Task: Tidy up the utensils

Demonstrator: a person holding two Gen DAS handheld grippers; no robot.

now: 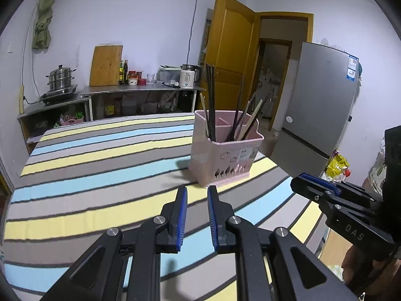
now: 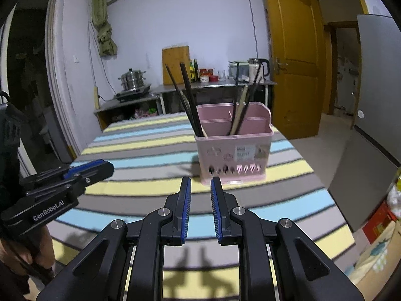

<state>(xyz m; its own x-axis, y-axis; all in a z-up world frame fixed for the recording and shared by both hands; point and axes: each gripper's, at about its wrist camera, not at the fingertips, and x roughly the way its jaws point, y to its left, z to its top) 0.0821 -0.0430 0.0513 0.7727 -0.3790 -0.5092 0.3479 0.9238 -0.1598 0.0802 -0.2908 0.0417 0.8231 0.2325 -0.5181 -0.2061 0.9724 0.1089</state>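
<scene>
Both tongs (image 1: 197, 190) (image 2: 201, 181) apart, empty, facing pink holder (image 2: 233, 148) w/ chopsticks (image 2: 191, 100) (upright-ish)

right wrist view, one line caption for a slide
Open right claw faces a pink holder of chopsticks on a striped table.

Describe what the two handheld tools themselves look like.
Both are matte black plastic. The left tool and right tool each have two fingers lined with ribbed blue pads, plus silver pivot pins. White lettering reads "GenRobot.AI" on the left body and "DAS" on the right.
</scene>
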